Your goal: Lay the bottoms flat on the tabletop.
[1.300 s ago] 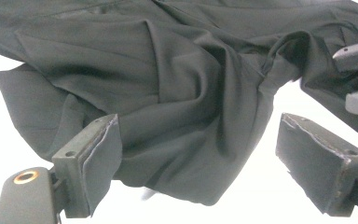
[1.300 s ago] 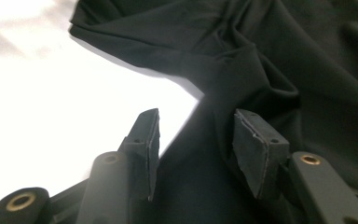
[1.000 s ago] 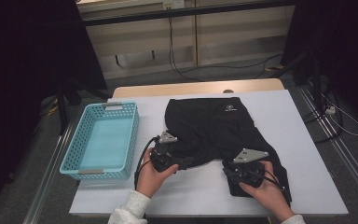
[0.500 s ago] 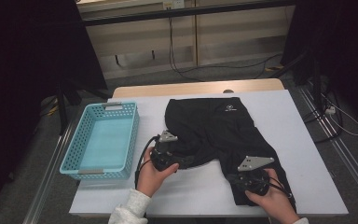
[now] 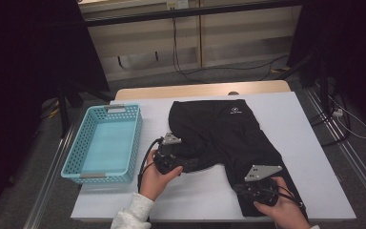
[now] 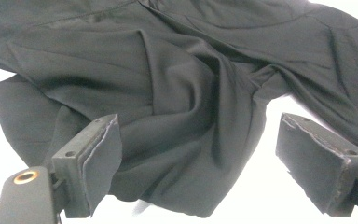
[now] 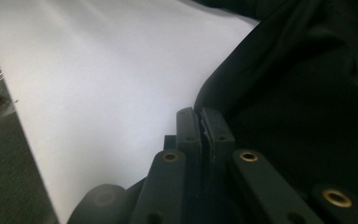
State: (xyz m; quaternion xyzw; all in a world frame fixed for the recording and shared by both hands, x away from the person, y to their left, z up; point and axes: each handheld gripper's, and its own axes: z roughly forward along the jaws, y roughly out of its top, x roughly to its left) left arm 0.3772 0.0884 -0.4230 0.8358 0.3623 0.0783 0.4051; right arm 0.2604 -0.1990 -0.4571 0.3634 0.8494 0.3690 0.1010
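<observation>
Now your right tool [image 5: 248,192] looks clamped on the hem of the shorts [image 5: 224,133], spread on the bench [image 5: 314,157], probably to fold; your left tool [image 5: 187,164] waits agape over bunched cloth.

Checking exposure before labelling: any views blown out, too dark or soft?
High view: dim, surroundings near black, black garment shows few folds, table reads fine. Left gripper view: table blown to white, folds of the garment sharp, open left gripper crisp. Right gripper view: table glare soft, garment nearly featureless black, shut right gripper in focus, lower left corner blurred.
</observation>
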